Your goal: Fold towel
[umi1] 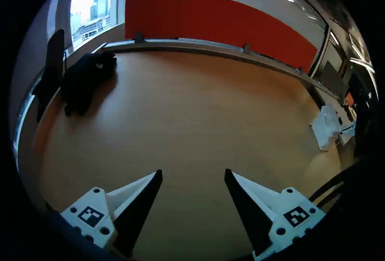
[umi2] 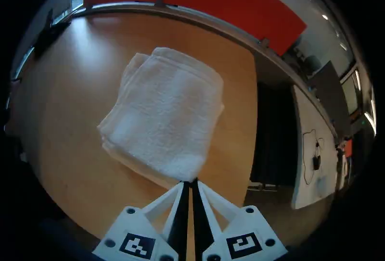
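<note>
Towel point(umi2: 166, 117) sits folded mid-frame on the bench point(umi2: 62, 117). We see the right tool point(umi2: 191, 182) clenched at its lower corner, while our left tool point(umi1: 192, 171) hangs released, bottom of frame.

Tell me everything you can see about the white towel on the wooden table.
The white terry-cloth towel lies folded into a thick, roughly square stack, several layers showing along its left and near edges. It rests flat on the wooden table, turned diagonally, near the table's right edge. The right gripper, its fingers closed together, meets the towel's near corner; whether it pinches the cloth is unclear.
</note>
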The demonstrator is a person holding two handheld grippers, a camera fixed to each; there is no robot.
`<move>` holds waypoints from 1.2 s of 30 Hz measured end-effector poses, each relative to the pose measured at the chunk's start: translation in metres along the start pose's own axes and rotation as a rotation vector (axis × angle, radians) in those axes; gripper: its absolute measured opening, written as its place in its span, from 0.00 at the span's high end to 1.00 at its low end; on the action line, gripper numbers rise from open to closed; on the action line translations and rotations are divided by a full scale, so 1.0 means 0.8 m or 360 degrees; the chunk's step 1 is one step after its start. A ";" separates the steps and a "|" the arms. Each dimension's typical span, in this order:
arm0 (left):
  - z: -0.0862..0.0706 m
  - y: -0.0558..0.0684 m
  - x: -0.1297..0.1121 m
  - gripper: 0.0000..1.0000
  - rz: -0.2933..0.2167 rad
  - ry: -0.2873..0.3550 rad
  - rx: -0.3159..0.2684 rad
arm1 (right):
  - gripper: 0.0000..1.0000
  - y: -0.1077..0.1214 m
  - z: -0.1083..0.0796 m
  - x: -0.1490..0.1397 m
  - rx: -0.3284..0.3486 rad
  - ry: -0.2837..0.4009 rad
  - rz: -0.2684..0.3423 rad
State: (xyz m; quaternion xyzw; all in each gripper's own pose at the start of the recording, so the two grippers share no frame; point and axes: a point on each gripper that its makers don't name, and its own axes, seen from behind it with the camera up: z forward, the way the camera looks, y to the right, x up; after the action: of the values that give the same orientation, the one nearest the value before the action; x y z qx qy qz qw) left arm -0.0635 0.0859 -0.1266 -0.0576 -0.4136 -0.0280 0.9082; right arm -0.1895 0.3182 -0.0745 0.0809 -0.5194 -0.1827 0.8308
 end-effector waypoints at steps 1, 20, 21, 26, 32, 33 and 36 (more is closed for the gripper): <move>0.000 0.000 0.000 0.04 0.0000 -0.0001 0.0001 | 0.96 -0.001 0.001 0.000 0.0001 0.0000 0.0002; 0.000 0.000 0.003 0.04 0.0007 0.0000 0.0002 | 0.82 0.006 -0.002 0.003 -0.0067 0.0039 0.0060; 0.000 0.000 0.003 0.04 0.0008 0.0001 0.0001 | 0.79 0.007 -0.002 0.003 -0.0076 0.0039 0.0063; 0.000 -0.001 0.004 0.04 -0.0001 0.0004 -0.0003 | 0.66 0.013 -0.005 0.004 -0.0124 0.0060 0.0099; 0.000 -0.003 0.005 0.04 -0.0004 0.0010 -0.0003 | 0.12 0.015 -0.011 0.009 -0.0159 0.0098 0.0158; 0.000 -0.004 0.006 0.04 -0.0003 0.0010 -0.0004 | 0.08 0.016 -0.012 0.010 -0.0164 0.0103 0.0166; -0.001 -0.005 0.005 0.04 -0.0003 0.0011 -0.0005 | 0.03 0.016 -0.016 0.013 -0.0174 0.0123 0.0192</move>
State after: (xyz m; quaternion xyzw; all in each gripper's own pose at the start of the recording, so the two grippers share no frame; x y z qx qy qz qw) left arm -0.0605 0.0822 -0.1237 -0.0584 -0.4104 -0.0297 0.9095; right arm -0.1708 0.3255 -0.0673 0.0110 -0.4802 -0.1572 0.8629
